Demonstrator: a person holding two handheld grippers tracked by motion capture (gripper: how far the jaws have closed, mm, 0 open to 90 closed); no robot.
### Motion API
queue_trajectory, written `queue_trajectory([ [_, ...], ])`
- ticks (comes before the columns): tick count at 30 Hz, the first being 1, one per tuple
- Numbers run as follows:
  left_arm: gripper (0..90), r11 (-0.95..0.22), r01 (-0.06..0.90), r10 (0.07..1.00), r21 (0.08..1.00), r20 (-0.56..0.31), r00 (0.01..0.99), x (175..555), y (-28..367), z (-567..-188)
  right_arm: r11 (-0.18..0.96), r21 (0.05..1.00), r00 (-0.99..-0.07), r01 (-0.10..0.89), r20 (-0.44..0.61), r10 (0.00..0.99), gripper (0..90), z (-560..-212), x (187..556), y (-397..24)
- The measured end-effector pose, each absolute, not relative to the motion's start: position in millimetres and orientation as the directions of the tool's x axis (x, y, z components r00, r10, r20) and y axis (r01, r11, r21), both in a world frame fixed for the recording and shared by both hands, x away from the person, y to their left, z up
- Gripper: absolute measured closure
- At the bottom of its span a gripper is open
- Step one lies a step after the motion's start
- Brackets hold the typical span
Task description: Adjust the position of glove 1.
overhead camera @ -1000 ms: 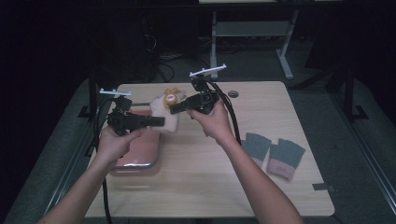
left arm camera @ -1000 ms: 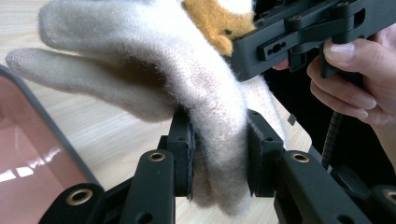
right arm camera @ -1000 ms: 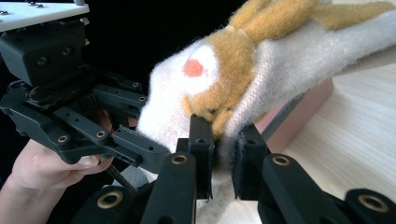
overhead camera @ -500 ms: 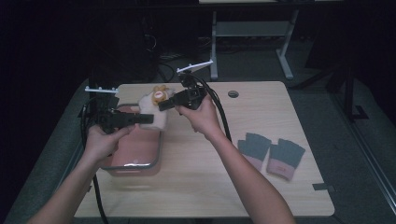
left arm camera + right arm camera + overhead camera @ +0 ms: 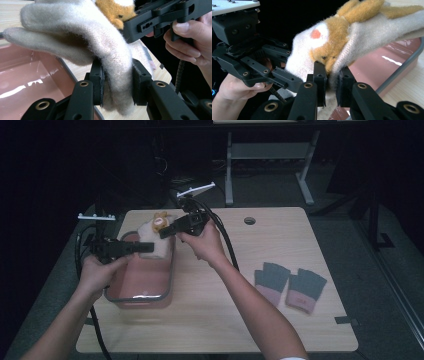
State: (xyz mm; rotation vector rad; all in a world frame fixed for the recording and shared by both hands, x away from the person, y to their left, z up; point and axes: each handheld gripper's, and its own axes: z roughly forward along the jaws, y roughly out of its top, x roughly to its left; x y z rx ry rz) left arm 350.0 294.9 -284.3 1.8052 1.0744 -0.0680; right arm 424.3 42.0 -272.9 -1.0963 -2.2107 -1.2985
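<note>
Both grippers have carried the cream glove [image 5: 152,236] leftward and it now hangs over the pink tray [image 5: 142,296]. The left gripper [image 5: 134,248] and right gripper [image 5: 167,231] each have their jaws clamped on its fabric, so dropping it in looks imminent; two grey gloves [image 5: 289,282] wait on the desk [image 5: 215,320].

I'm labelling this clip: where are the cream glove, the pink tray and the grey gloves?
cream glove [image 5: 110,50], left gripper view, knit body above the jaws.
pink tray [image 5: 145,275], high view, bare floor.
grey gloves [image 5: 272,275], high view, left glove's grey part.

Fuzzy knit cream mitten [image 5: 82,37], glossy pink plastic tray [image 5: 142,280], matt wood-grain table [image 5: 280,320].
</note>
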Motion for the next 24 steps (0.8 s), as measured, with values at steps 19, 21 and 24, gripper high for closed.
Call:
queue_trajectory([
  [19, 67.5, -0.093, 0.719, 0.653, 0.689, -0.502, 0.566, 349, 319, -297, 0.308, 0.549, -0.628, 0.777, 0.649, 0.429, 81.0, -288, 431, 70],
  [21, 67.5, -0.090, 0.724, 0.656, 0.684, -0.507, 0.560, 349, 321, -299, 0.315, 0.545, -0.629, 0.777, 0.649, 0.428, 81.1, -290, 432, 72],
  [24, 67.4, -0.086, 0.728, 0.657, 0.680, -0.510, 0.555, 349, 324, -302, 0.320, 0.542, -0.629, 0.777, 0.649, 0.428, 81.1, -293, 433, 76],
])
